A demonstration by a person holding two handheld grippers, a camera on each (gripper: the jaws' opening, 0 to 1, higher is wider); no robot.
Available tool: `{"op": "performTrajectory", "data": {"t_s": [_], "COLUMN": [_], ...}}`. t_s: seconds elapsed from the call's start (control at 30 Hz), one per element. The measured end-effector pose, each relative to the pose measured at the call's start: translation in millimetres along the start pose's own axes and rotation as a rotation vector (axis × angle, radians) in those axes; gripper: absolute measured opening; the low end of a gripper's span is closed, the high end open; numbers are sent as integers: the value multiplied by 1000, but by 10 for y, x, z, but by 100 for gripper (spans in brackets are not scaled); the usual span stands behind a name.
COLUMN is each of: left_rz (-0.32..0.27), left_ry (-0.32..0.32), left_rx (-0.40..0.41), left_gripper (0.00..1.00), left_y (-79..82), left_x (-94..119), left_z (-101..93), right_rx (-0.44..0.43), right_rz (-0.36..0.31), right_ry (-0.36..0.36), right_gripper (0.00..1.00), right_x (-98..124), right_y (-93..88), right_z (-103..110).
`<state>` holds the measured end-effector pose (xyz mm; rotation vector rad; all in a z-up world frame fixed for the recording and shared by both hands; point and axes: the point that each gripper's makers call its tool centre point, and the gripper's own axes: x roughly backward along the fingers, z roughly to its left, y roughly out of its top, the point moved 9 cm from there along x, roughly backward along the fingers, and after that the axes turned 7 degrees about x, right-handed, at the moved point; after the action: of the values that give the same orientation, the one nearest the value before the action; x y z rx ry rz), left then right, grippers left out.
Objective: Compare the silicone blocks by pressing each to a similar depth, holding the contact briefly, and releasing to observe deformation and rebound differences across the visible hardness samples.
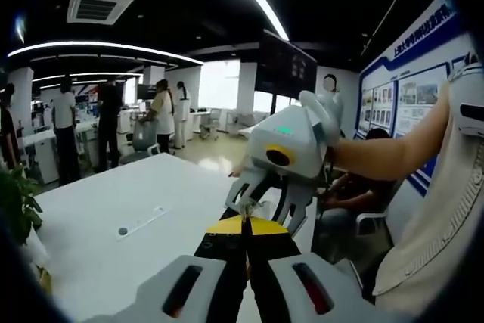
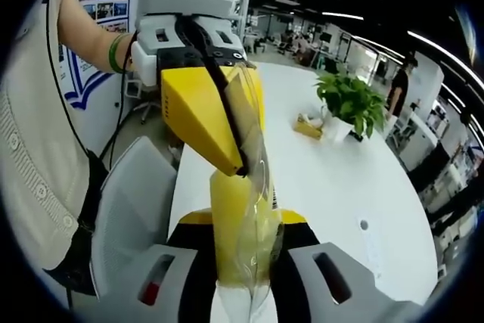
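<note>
- Left gripper (image 1: 243,225), white-bodied with yellow jaw tips: its jaws are brought together, tips meeting. In the right gripper view they look pinched on the top edge of a clear, crinkled plastic film (image 2: 257,164).
- Right gripper (image 2: 242,221), white with black jaws and yellow tips, appears closed against a yellow upright slab (image 2: 231,209). I take this slab to be one of the silicone samples.
- The slab stands between the right gripper's jaws, rising along them, with the film draped down its right side.
- Judged reason for the hold: one tool steadies the sample in the air while the other grips its wrapping, probably to free it or reposition it. It does not look like a press yet, since the slab has no surface behind it.
- Both grippers sit nose to nose above the near edge of the broad white table (image 2: 340,179), well clear of its top.
- Farther along the table stands a leafy green plant in a white pot (image 2: 348,104). A thin pale strip (image 1: 140,222) lies flat on the tabletop. Neither is near the tools.
- I cannot make out any other hardness samples.
</note>
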<state>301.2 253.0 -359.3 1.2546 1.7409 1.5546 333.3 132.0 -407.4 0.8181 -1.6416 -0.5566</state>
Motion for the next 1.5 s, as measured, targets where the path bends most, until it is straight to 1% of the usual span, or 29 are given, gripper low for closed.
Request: {"op": "performTrajectory", "data": {"t_s": [0.1, 0.17, 0.33, 0.53, 0.9, 0.97, 1.3, 1.33, 1.37, 1.4, 1.43, 1.47, 1.5], "left_rz": [-6, -9, -16, -24, -33, -33, -52, -52, -61, -64, -68, -70, -70], "left_ry": [-1, -1, 1, -2, -4, -5, -12, -17, -12, -27, -25, -23, -28], "left_rx": [-11, -11, 6, 29, 51, 65, 139, 151, 175, 201, 224, 226, 248], "left_gripper": [0, 0, 0, 0, 0, 0, 0, 0, 0, 0, 0, 0, 0], "left_y": [3, -4, -31, -58, -77, -83, -129, -139, -153, -168, -188, -203, -220], "left_x": [8, 1, 11, 23, 15, 9, 34, 31, 28, 25, 24, 21, 18], "left_z": [5, -30, -44, -15, -25, -25, 135, 143, 166, 171, 203, 219, 235], "right_rx": [12, 9, 4, 6, 11, 13, 33, 34, 33, 32, 32, 27, 23], "right_rz": [0, 1, 6, 16, 17, 16, 18, 20, 21, 22, 24, 25, 29], "right_ry": [-3, 2, 12, 22, 30, 32, 33, 34, 34, 35, 38, 38, 40], "right_gripper": [21, 21, 22, 23, 24, 25, 27, 28, 28, 28, 29, 29, 30], "right_x": [1, -4, -22, -35, -62, -70, -119, -123, -128, -133, -144, -150, -162], "right_y": [9, 16, 13, 9, 12, 9, -23, -30, -34, -43, -60, -72, -93], "right_z": [-6, -3, -4, 1, -14, -18, -66, -68, -72, -75, -81, -84, -85]}}
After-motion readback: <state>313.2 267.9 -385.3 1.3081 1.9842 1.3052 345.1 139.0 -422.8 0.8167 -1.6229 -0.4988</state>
